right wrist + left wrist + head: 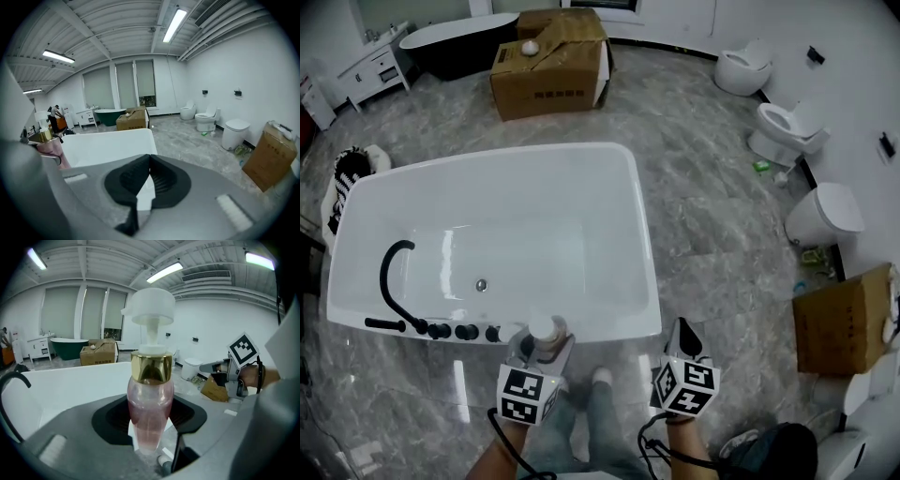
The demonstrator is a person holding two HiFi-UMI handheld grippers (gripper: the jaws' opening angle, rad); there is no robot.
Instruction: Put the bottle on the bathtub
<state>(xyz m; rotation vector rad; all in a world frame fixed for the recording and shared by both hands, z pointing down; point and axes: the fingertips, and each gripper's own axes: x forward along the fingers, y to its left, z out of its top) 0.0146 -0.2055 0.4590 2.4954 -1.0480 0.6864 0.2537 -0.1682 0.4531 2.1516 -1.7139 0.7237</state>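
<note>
The left gripper (546, 343) clamps its 2 jaws on the pink pump bottle (150, 412) at the bathtub's (630, 202) near rim. Beside that rim, the right gripper (684, 334) is closed and empty.

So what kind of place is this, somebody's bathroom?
Probably not a home: it looks like a bathroom-fixture showroom or storeroom. A white bathtub stands free on the floor, several toilets line one wall, and a dark tub sits near a cardboard box.
</note>
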